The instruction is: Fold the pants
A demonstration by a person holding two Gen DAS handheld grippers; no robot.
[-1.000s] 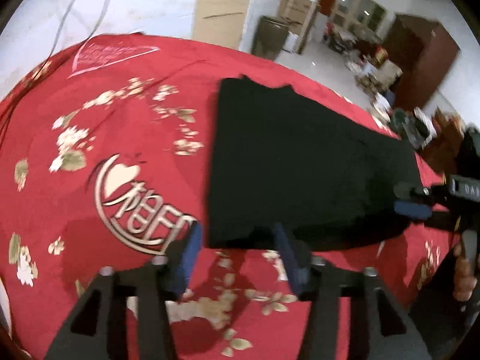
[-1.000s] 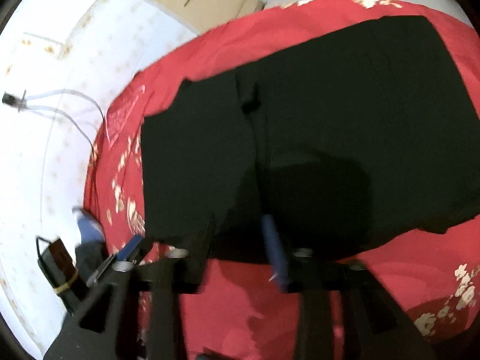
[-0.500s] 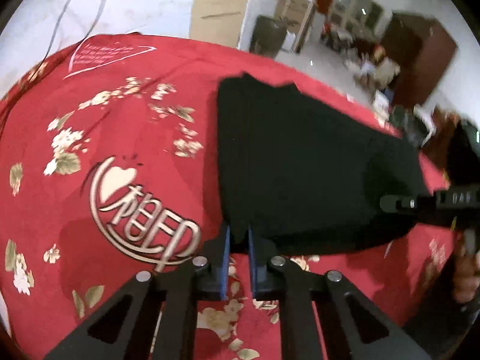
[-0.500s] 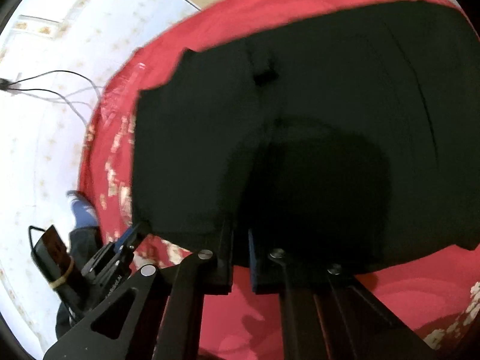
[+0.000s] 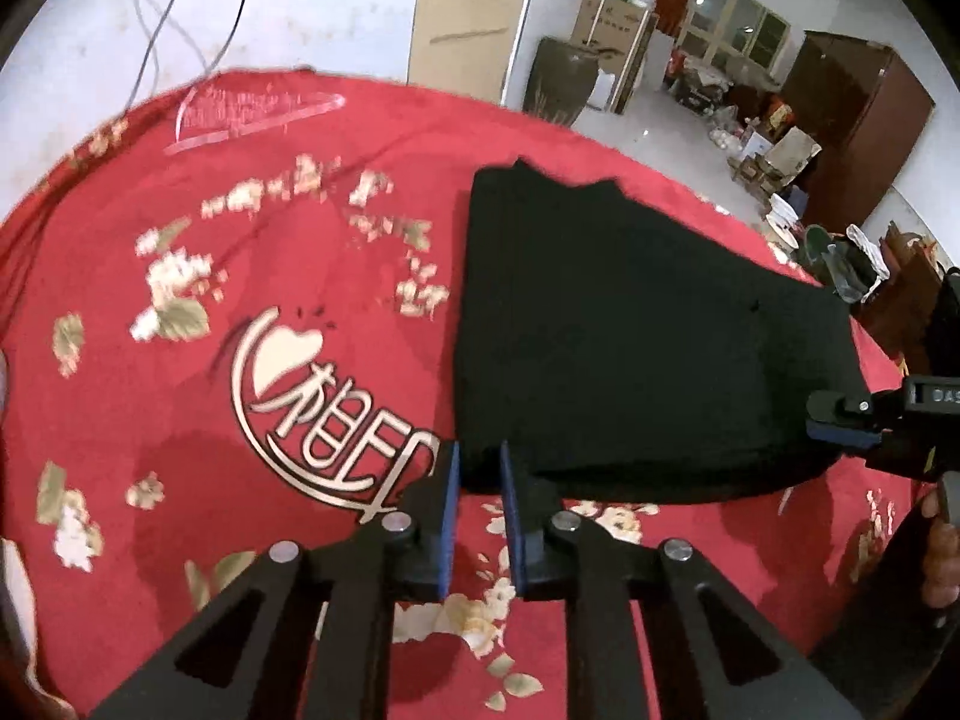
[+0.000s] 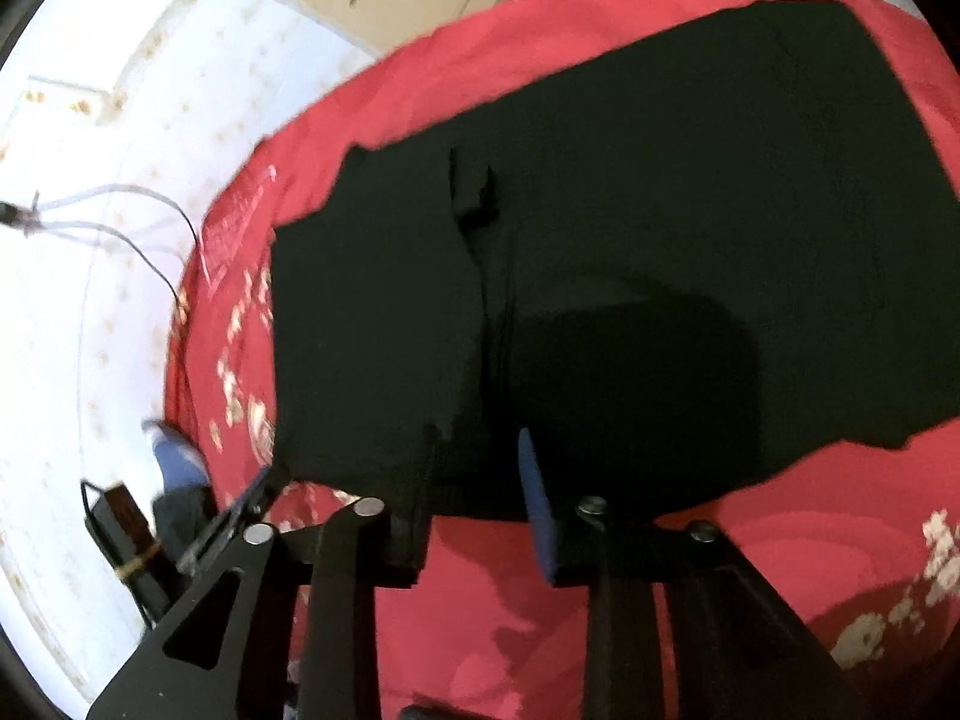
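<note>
Pants (image 5: 624, 336): black, lying flat on the red cloth; in the left wrist view they fill the span from 12 round to 3 o'clock, the near hem running from 6 out toward 3; in the right wrist view (image 6: 600, 276) they take up most of the centre and the whole 1 to 3 o'clock side, with a small flap standing up near 12 and a dark shadow over the middle
Tablecloth (image 5: 252, 276): red, with pale gold flowers and a round gold emblem at about 8 o'clock of the left wrist view; it carries the pants and reaches past them on every side; in the right wrist view a bare red band (image 6: 480, 600) shows at 6 o'clock
Floor and wall: white, with thin cables at 10 to 11 o'clock in both views; a room with boxes and a brown cabinet lies at 1 to 2 o'clock in the left wrist view
Left gripper (image 5: 479, 480): at 6 o'clock, fingertips at the near left corner of the hem; jaws have just been opening, a narrow gap now, the corner of the pants between the blue pads; whether the pads press the cloth I cannot tell
Right gripper (image 6: 477, 468): at 6 o'clock over the near hem; jaws have just been opening, standing apart with the hem between them, pads not pressing; it shows also at 3 o'clock of the left wrist view (image 5: 840, 420)
</note>
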